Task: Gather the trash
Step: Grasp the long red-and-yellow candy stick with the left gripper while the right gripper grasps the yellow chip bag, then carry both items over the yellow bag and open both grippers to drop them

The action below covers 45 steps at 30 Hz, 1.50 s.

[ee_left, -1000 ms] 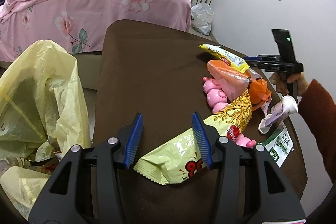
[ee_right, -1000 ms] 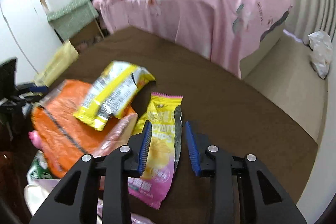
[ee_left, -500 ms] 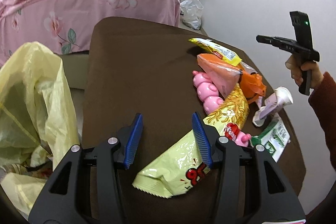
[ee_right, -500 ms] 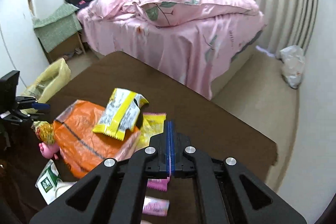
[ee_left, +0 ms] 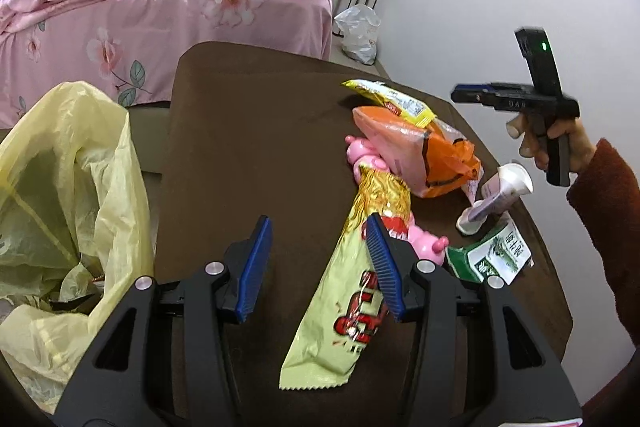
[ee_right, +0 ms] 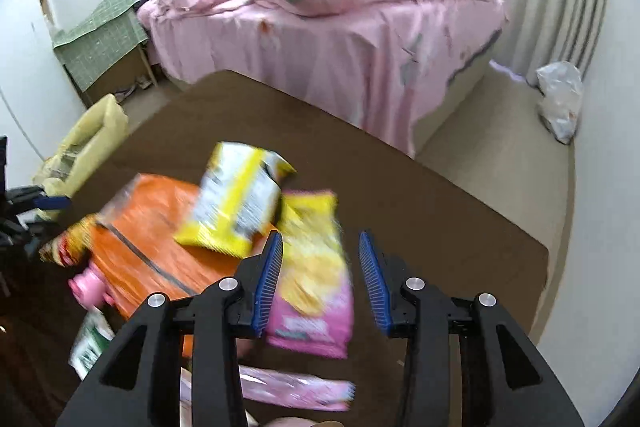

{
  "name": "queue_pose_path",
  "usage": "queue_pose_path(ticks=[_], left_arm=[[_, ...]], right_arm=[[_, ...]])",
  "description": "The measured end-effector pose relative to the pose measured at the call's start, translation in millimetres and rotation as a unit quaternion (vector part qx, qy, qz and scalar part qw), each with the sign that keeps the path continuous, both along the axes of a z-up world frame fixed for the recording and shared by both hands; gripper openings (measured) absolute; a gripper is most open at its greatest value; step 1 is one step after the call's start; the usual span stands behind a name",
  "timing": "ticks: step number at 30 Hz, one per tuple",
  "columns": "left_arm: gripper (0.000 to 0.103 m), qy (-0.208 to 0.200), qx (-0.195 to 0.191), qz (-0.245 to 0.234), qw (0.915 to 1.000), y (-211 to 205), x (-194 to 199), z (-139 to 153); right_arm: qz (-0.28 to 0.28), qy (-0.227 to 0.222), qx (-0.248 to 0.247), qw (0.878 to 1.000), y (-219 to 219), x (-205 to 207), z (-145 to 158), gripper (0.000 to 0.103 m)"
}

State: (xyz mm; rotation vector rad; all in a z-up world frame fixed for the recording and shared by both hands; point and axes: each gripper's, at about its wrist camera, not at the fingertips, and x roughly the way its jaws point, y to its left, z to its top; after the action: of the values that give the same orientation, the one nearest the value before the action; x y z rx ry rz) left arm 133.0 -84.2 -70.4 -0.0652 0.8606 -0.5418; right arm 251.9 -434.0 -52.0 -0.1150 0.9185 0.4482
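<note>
Snack wrappers lie on a brown table point(ee_left: 248, 131). My left gripper point(ee_left: 320, 263) is open above the table's near edge, its right finger over a pale green snack bag point(ee_left: 344, 311). Beyond lie an orange bag point(ee_left: 416, 151), a yellow wrapper point(ee_left: 392, 99) and a pink toy point(ee_left: 360, 155). My right gripper point(ee_right: 320, 279) is open just above a pink and yellow chip packet point(ee_right: 316, 291). The orange bag point(ee_right: 148, 239) and yellow wrapper point(ee_right: 236, 203) lie to its left. The right gripper also shows in the left wrist view point(ee_left: 460, 93), held above the table.
A yellow trash bag point(ee_left: 68, 195) hangs open left of the table. A pink bed point(ee_left: 160, 11) stands behind. A white tube point(ee_left: 500, 195) and a green carton point(ee_left: 492, 251) lie at the table's right edge. A white plastic bag point(ee_right: 560, 99) sits on the floor.
My right gripper shut and rose above the table, then opened again over the pink and yellow packet. My left gripper shifted so the green bag lies under its right finger.
</note>
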Motion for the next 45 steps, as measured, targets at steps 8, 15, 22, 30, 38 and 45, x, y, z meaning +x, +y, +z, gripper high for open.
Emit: queue_pose_path(ticks=[8,15,22,30,38,45], left_arm=[[0.046,0.004,-0.004,-0.017,0.9998,-4.2,0.3,-6.6],[0.047,0.001,-0.007,-0.028,0.9996,5.0,-2.9,-4.4],[0.047,0.018,-0.022,-0.065,0.9974,3.8,-14.3,-8.2],[0.046,0.034,-0.011,-0.079,0.9962,-7.6,-32.2,-16.8],[0.016,0.024,-0.013,-0.028,0.9992,12.5,-35.8,-4.6],[0.016,-0.041,-0.023,0.013,0.9988,55.8,-47.0,37.2]], right_arm=[[0.038,0.073,-0.014,0.997,75.3,32.9,-27.3,0.038],[0.027,0.055,-0.057,0.997,95.3,18.0,-24.3,0.020],[-0.021,-0.012,-0.042,0.999,90.2,-41.3,29.1,0.020],[-0.098,-0.103,-0.061,0.988,95.7,-116.3,56.4,0.020],[-0.117,-0.130,-0.028,0.984,107.9,-164.5,66.5,0.020],[-0.083,-0.149,-0.007,0.985,147.5,-181.2,80.2,0.020]])
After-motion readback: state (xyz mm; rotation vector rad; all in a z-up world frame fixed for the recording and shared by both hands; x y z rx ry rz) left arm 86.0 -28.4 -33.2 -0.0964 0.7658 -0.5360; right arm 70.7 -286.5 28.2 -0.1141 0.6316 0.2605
